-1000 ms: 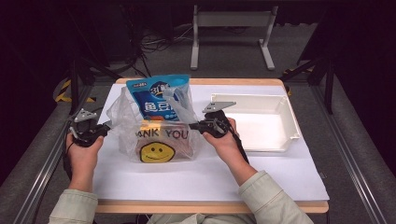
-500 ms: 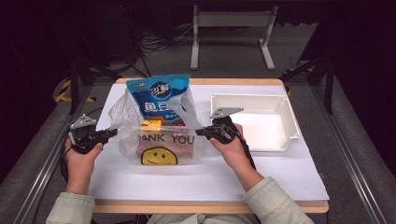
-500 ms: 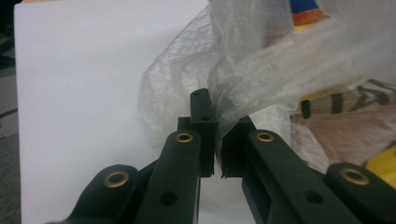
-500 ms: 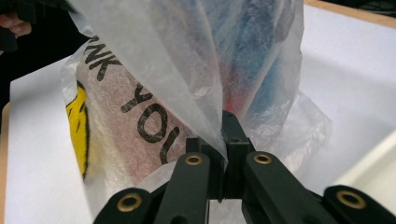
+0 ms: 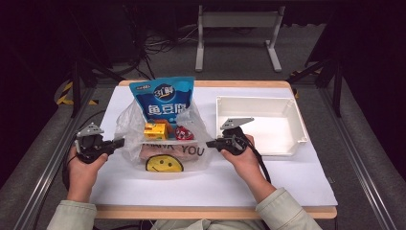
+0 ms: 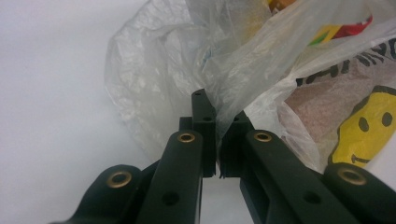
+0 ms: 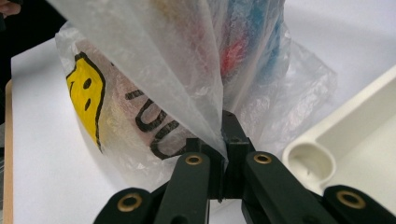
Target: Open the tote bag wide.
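A clear plastic bag (image 5: 165, 143) with a yellow smiley face and "THANK YOU" print stands mid-table. Inside it are a tall blue snack pouch (image 5: 165, 103), a yellow box (image 5: 155, 130) and a small red packet (image 5: 184, 133). My left gripper (image 5: 119, 141) is shut on the bag's left edge, with the film pinched between its jaws (image 6: 218, 133). My right gripper (image 5: 211, 143) is shut on the bag's right edge, the film (image 7: 187, 84) rising from its closed jaws (image 7: 224, 140). The bag's mouth is stretched between the two grippers.
An empty white tray (image 5: 292, 144) sits right of the bag, close to my right hand; its rounded corner (image 7: 309, 163) lies just beside the right jaws. A white sheet (image 5: 297, 182) covers the wooden table. Metal rails run along both sides.
Both grippers have come down and toward the near edge while holding the bag's edges. The bag's sides sit lower, and more of the blue pouch stands above them.
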The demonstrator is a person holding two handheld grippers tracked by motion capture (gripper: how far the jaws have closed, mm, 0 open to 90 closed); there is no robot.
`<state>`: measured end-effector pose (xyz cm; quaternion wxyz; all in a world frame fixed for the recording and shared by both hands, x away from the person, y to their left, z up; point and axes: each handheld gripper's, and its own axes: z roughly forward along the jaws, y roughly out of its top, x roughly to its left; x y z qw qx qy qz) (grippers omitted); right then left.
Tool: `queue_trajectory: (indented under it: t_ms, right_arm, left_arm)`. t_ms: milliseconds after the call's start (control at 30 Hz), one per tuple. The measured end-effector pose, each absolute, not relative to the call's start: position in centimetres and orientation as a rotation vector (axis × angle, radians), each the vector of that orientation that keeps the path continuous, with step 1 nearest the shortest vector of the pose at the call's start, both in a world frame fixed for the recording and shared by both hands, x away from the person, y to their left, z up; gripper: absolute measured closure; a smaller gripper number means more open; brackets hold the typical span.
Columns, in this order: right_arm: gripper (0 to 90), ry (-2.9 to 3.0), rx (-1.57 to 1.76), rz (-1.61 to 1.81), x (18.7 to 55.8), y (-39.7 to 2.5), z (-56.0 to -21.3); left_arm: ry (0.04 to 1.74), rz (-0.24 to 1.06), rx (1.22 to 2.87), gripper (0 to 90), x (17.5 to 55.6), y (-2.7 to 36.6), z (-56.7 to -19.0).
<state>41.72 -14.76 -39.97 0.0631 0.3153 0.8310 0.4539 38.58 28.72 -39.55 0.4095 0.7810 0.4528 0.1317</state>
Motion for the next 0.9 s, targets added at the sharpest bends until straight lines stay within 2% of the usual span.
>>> queue_trajectory:
  t_ms: [900]
  right_arm:
    - [89.9,2.607,0.960,1.310,40.1,-15.0,-41.8]
  left_arm:
    - [1.111,0.189,2.006,87.8,37.1,29.2,-41.5]
